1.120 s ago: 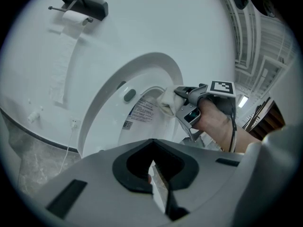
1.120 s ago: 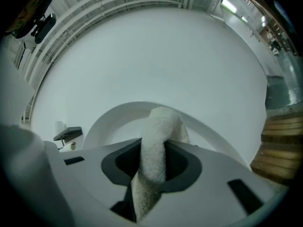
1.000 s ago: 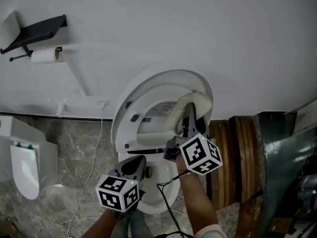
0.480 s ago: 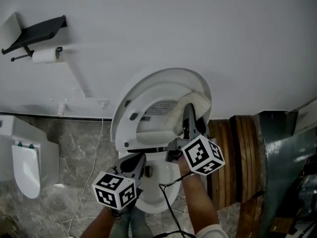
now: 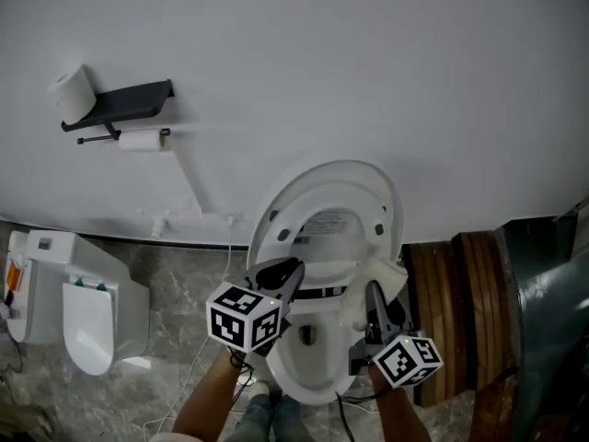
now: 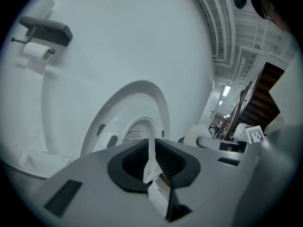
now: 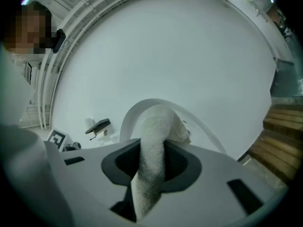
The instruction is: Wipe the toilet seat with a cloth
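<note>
In the head view the toilet seat (image 5: 279, 226) stands raised against the wall with its lid behind it, 3 dark bumpers showing on the face turned toward me. The bowl (image 5: 308, 376) lies open below. My right gripper (image 5: 374, 289) reaches up at the lower right of the seat, and the cloth (image 5: 386, 275) in it touches the seat near the hinge. My left gripper (image 5: 293, 268) hangs near the seat's lower left, apart from the cloth. A paper roll (image 5: 141, 140) hangs on the wall, well to the left.

In the left gripper view my left gripper (image 6: 150, 157) has its jaws drawn to a thin slit, with nothing I can make out between them. The seat (image 6: 100, 128) rises beyond them.

In the right gripper view my right gripper (image 7: 154, 163) has its jaws clamped on the cloth (image 7: 155, 131). The cloth is white, nubbly towelling, bunched into a thick roll that climbs out of the pads and folds over at the top, covering part of the seat's rim (image 7: 126, 118).

I judge the wipe to be under way on the right side. I see no wet track or dirt to show which parts are done, so the left side and top may remain
</note>
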